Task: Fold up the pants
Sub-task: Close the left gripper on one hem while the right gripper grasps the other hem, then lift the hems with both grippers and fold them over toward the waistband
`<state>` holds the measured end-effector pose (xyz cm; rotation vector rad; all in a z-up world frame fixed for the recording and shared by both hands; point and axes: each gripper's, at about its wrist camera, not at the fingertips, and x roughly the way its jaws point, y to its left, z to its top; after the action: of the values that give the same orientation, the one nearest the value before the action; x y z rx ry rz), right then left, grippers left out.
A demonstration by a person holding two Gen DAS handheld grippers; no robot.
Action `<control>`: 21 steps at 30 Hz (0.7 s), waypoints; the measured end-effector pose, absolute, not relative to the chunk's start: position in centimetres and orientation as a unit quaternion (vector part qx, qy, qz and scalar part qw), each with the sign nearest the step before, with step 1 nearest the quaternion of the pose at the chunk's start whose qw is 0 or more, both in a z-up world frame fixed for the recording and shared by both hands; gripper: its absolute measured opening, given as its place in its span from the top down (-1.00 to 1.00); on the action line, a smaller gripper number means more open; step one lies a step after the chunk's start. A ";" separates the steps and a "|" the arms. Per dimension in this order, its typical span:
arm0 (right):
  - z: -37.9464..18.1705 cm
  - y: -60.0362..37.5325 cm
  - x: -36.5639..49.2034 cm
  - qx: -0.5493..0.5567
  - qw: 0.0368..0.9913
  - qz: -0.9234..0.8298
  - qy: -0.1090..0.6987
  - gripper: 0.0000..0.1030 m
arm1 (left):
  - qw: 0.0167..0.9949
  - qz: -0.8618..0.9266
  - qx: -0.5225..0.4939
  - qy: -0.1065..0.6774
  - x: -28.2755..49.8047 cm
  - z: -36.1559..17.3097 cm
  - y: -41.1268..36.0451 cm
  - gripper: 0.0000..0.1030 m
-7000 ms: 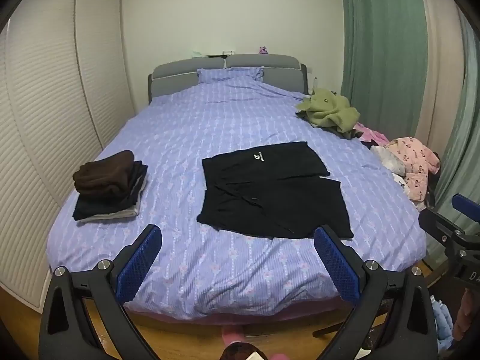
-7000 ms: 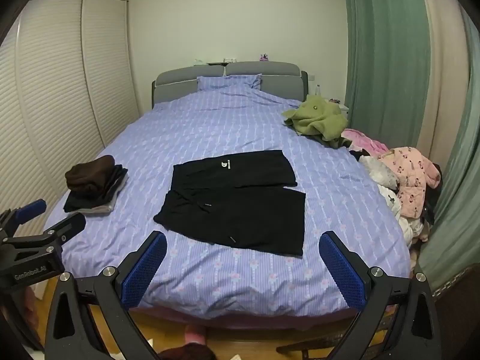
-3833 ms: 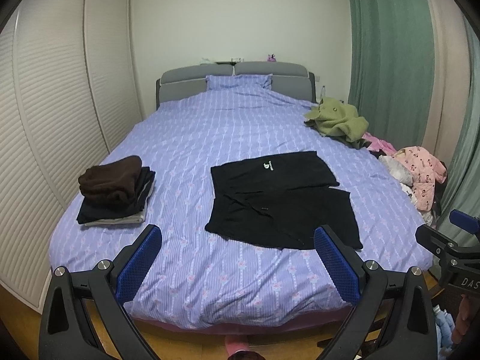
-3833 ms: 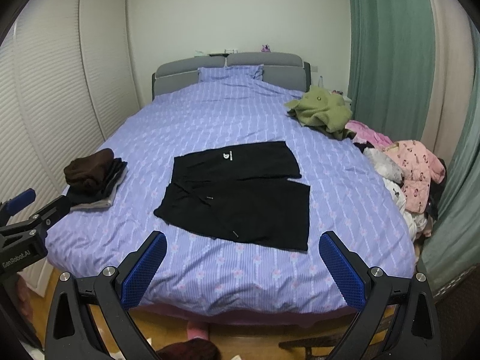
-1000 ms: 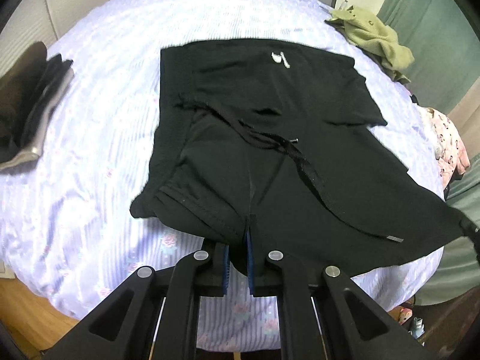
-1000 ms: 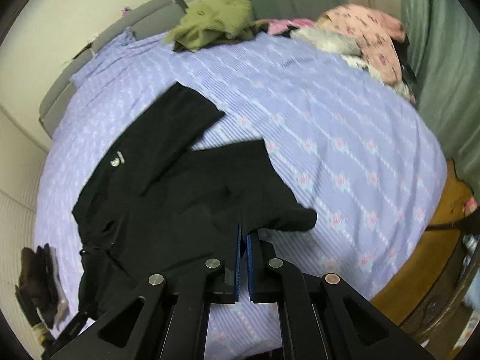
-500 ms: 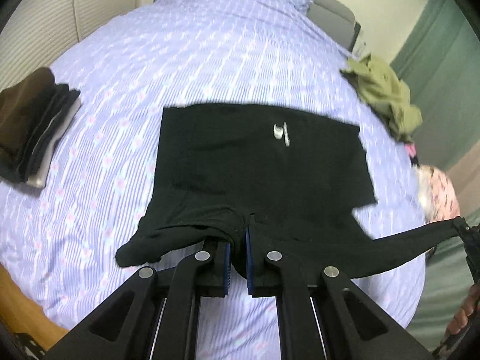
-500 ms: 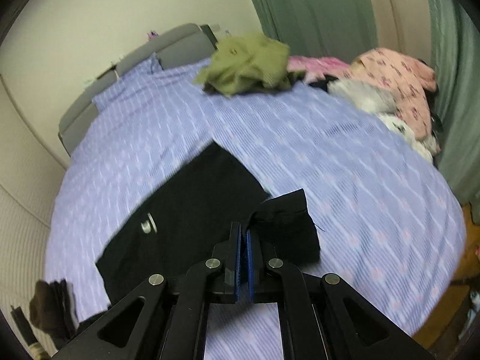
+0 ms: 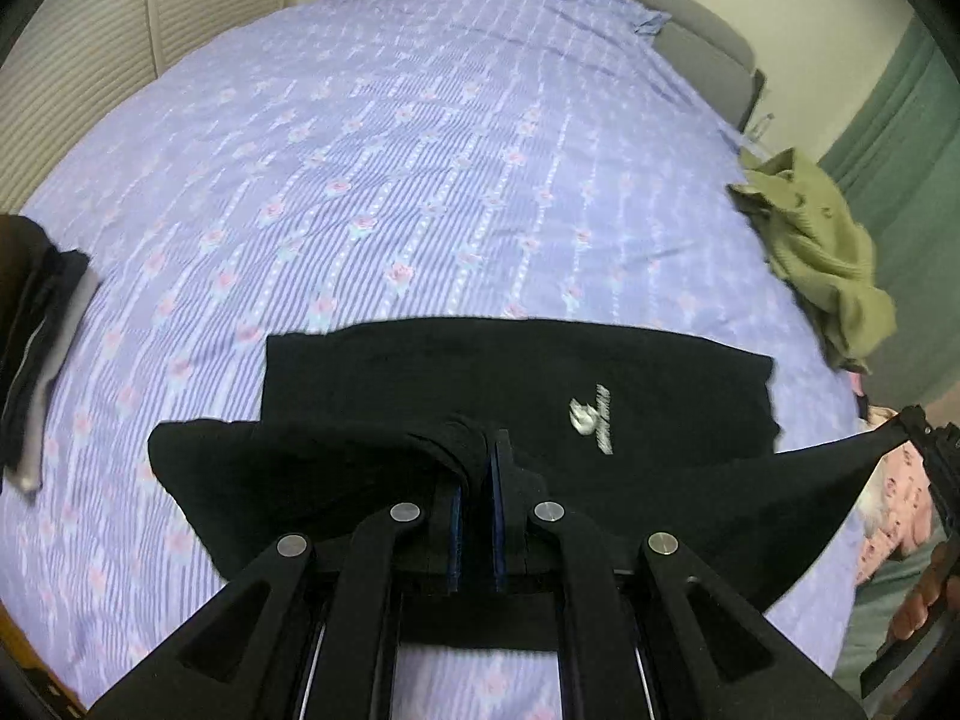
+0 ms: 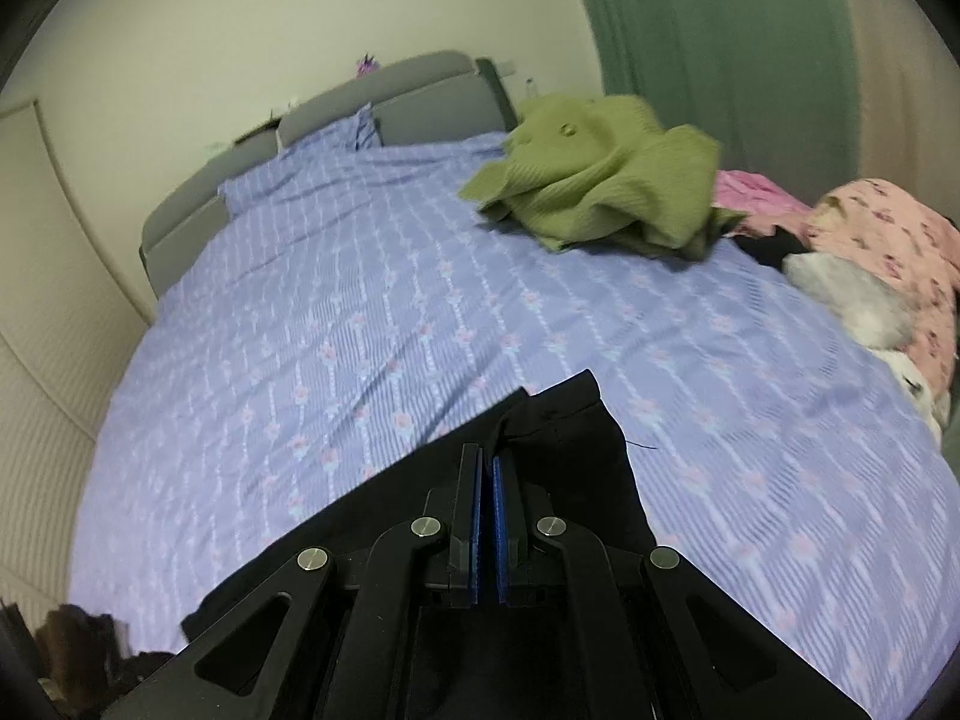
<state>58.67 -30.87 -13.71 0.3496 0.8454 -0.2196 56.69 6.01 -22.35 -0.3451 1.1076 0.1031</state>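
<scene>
Both grippers, left gripper [image 9: 474, 456] and right gripper [image 10: 486, 468], clamped on the black shorts [image 9: 600, 372], have carried the near leg up over the far one mid-bed [image 9: 420, 120], half-completing the first fold.

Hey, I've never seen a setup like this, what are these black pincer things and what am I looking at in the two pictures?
A person holds a two-finger clamp in each hand, each with a camera looking along its fingers. One picture is from the left gripper, the other from the right gripper. Both are shut on black pants, lifting one edge above a purple bed. A green sweater and pink clothes lie on the bed's right side, and a stack of dark folded clothes on its left.
</scene>
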 end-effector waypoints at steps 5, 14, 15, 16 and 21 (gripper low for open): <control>-18.6 -29.9 65.2 0.152 0.876 -0.098 0.447 0.92 | 0.812 0.063 -0.166 0.557 61.1 -26.5 7.0 0.82; -25.5 -28.7 71.3 0.122 0.854 -0.099 0.496 0.92 | 0.773 0.046 -0.135 0.619 65.7 -31.5 7.1 0.54; -25.9 -28.8 71.6 0.124 0.851 -0.102 0.499 0.92 | 0.774 0.031 -0.116 0.622 65.7 -31.3 6.6 0.39; -26.2 -29.0 71.8 0.126 0.849 -0.105 0.502 0.92 | 0.776 0.021 -0.102 0.622 65.7 -31.0 6.3 0.24; -27.1 -30.0 72.2 0.135 0.843 -0.114 0.509 0.92 | 0.764 -0.072 -0.010 0.641 64.8 -28.0 4.0 -0.05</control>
<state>72.24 -29.96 -27.06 0.2845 1.0743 -0.2403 64.84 3.99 -28.00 -0.0210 1.3941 -0.1570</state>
